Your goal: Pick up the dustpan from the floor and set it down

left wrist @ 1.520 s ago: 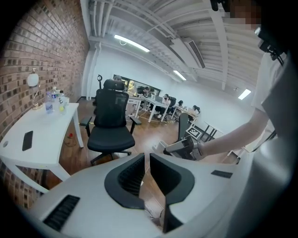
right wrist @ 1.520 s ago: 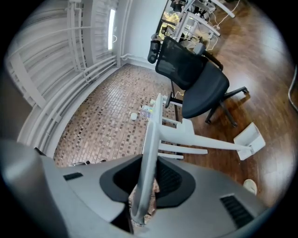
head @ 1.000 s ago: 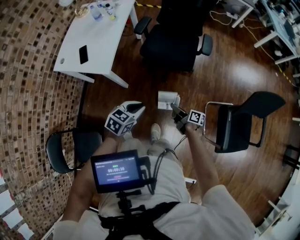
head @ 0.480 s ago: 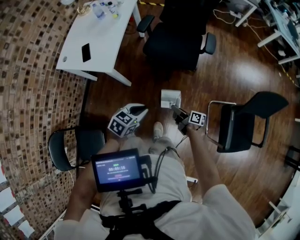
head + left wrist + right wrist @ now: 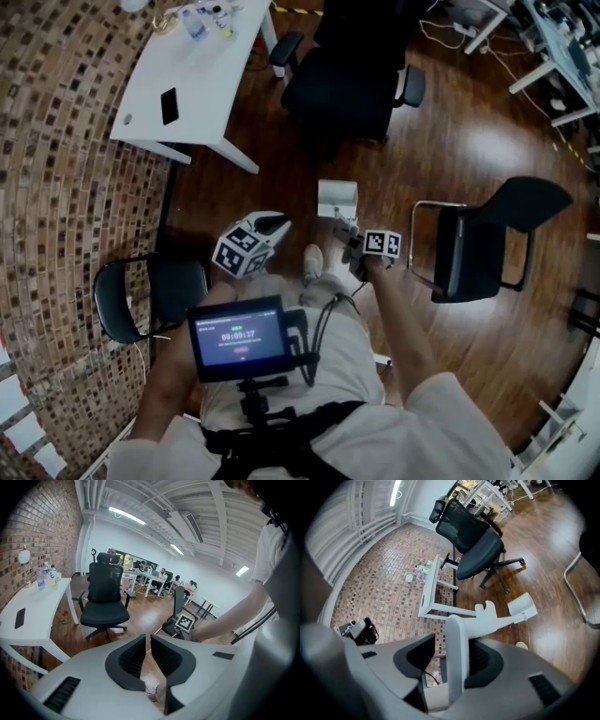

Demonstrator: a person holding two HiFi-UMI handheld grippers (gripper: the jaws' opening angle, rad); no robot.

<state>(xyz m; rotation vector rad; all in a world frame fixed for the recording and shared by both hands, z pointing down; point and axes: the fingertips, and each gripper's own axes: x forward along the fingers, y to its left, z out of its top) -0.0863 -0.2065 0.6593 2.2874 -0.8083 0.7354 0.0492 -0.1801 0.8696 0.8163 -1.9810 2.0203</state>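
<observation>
Right gripper view is showing the long handle (image 5: 455,631) of the white dustpan (image 5: 524,605) running up between the jaws of my right gripper (image 5: 457,645). Those jaws are opening at this moment. The handle is leaning on the right-hand pad and a gap is showing on the other side, so nothing is being clamped.

Looking at the head view, the dustpan's scoop (image 5: 337,198) is sitting on the wood floor (image 5: 441,141) at twelve o'clock from that gripper, just ahead of a shoe (image 5: 310,263). I am reading this as the end of the set-down, with the release under way. The next move is calling for jaws spread wide enough to clear the handle. After that I would be drawing the gripper back toward six o'clock without dragging the handle along. Since the handle is tilting, it may tip once freed.

My left gripper (image 5: 148,641) is hanging at nine o'clock of the right one, its pads drawn to a narrow slit with nothing in it.

The scoop is looking bare, though it is small in view. At ten o'clock, a few bottles (image 5: 193,22) are standing on the white table (image 5: 202,89). Their contents are too small to tell.
</observation>
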